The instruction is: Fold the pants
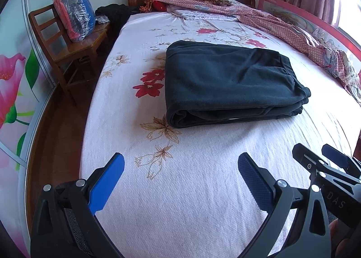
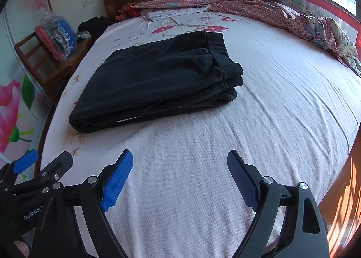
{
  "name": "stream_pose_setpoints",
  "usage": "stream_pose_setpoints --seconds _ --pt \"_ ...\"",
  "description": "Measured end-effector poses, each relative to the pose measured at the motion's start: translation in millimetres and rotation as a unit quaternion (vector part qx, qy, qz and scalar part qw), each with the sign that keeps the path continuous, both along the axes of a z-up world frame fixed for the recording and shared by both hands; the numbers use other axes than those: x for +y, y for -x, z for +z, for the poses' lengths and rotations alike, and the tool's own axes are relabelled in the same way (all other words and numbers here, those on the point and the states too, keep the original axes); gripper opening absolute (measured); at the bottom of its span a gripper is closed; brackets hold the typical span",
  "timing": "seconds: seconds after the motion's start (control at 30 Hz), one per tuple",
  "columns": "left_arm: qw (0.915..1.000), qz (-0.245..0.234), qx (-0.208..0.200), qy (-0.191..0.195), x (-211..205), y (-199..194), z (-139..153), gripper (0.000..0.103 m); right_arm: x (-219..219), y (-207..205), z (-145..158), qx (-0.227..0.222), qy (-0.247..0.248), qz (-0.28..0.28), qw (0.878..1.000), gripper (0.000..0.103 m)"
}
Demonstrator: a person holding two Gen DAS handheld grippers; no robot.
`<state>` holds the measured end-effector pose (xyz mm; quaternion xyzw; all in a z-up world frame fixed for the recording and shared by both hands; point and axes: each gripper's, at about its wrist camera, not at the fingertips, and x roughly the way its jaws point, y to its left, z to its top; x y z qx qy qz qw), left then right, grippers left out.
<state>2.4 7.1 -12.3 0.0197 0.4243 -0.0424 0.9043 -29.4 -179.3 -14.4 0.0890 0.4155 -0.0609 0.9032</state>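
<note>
Lying folded on the bed [image 1: 203, 201], the dark pants [image 1: 227, 82] are seen as a thick rectangular stack of several layers, set toward the left half of the sheet, well ahead of both grippers and touched by neither. The left gripper [image 1: 180, 167] is held over bare sheet with its blue fingers [image 1: 108, 181] spread wide and nothing between them; the right gripper [image 2: 180, 165] is likewise wide open and empty, just beside the left one. The pants are judged soft and limp, fleece-like, moderately light but bulky; layers are expected to slide over each other and sag if lifted from one point. A rounded fold is shown along the near edge [image 2: 101, 122], with loose stacked ends at the right side [image 2: 230, 82]. If any more handling is needed, hold is best taken at the near fold corners, one gripper per corner, pinching through all layers so the stack is not peeled apart. The loose ends are better avoided, since single layers could be pulled out. The task is judged done or nearly so. A crumpled quilt [image 1: 293, 25] lies along the far side, apart from the pants.
</note>
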Motion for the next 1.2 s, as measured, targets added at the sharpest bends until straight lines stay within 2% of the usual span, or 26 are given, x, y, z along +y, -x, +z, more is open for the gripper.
stream_pose_setpoints --seconds 0.1,0.2,0.37,0.53,0.7,0.9,1.2 --pt "1.0000 -0.001 0.000 0.000 0 0 1 0.101 0 0 0 0.001 0.001 -0.001 1.000 0.085" --pt "0.9998 -0.004 -0.001 0.017 2 0 2 0.101 0 1 -1 0.002 0.002 -0.001 1.000 0.085" --pt "0.9999 -0.006 -0.007 0.008 0 0 5 0.101 -1 0 -1 0.003 0.003 0.000 1.000 0.085" --pt "0.9985 0.021 -0.008 -0.050 -4 -4 6 0.101 -1 -1 -2 0.005 0.002 -0.002 1.000 0.085" --pt "0.9978 0.019 0.002 -0.063 -6 -2 4 0.101 -2 -1 -3 0.006 0.001 -0.001 1.000 0.085" --pt "0.9945 0.021 0.021 -0.101 -11 -2 6 0.101 -3 0 -4 0.009 0.002 -0.001 1.000 0.085" --pt "0.9938 0.039 -0.008 -0.104 -5 6 13 0.101 -1 0 -5 0.014 0.002 0.004 1.000 0.085"
